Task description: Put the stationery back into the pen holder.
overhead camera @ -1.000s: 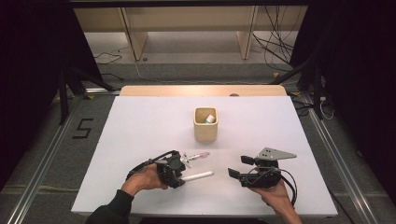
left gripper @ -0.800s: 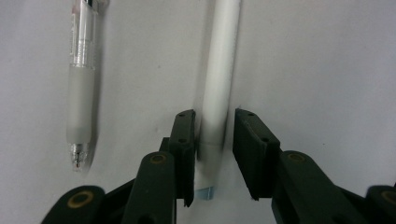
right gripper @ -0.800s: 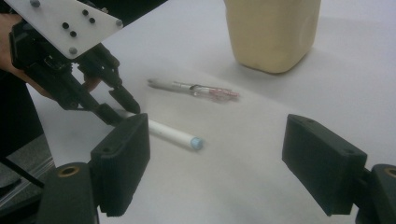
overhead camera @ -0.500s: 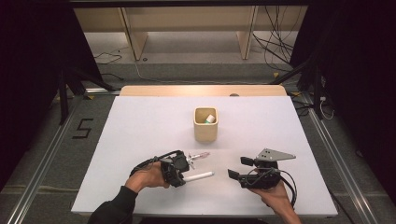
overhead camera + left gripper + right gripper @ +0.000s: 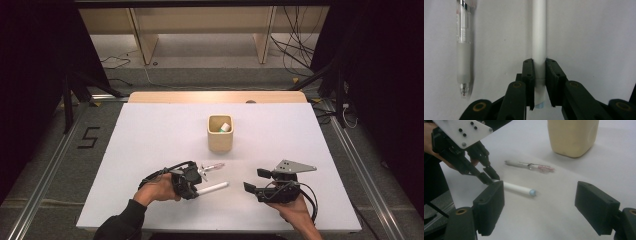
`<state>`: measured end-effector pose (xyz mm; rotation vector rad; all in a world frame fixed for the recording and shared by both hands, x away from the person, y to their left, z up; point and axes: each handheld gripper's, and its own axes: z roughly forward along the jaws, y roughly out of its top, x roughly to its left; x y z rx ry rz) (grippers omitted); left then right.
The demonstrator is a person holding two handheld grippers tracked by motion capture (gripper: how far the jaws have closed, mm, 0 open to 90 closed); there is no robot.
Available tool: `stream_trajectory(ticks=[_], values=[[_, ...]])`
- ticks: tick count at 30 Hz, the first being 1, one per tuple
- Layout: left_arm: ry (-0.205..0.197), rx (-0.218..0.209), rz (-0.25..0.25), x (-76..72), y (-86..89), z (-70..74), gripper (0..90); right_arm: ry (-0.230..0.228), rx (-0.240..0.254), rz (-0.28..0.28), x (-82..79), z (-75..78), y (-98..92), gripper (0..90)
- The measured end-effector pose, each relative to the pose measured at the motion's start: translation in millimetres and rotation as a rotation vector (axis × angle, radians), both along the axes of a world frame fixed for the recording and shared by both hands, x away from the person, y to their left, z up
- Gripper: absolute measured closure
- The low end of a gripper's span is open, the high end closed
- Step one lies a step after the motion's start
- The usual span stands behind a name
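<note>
Near the person's side of the cup [image 5: 220, 133], the left tool [image 5: 199, 185], whose jaws have just been closing, pinches the white pen [image 5: 214, 188] lying on the tabletop [image 5: 150, 135], presumably for lifting, while the right tool [image 5: 253, 181] waits open beside it.

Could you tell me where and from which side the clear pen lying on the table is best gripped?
Grip the clear pen across its frosted mid-barrel from above, jaws either side of its long axis: it lies flat, apart from the white pen that the left gripper holds.
</note>
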<state>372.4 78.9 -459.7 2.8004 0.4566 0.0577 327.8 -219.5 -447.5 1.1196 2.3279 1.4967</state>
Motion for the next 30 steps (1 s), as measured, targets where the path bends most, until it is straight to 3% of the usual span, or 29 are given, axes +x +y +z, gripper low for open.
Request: stream_trajectory(ticks=[10,20,26,30], values=[[-0.039,-0.122,0.051,-0.2,8.0,8.5,78.0,0.000,0.007,0.001,-2.4,-0.3,2.6,24.0],[-0.090,-0.308,0.127,-3.1,16.8,17.7,78.0,0.013,0.036,0.003,-3.1,-1.8,8.7,23.6],[-0.121,-0.423,0.179,-6.6,18.4,22.0,78.0,0.035,0.084,0.000,-2.8,-3.0,13.0,23.6],[-0.117,-0.458,0.198,-8.8,16.5,19.4,78.0,0.056,0.115,-0.010,-2.0,-3.5,16.7,23.9]])
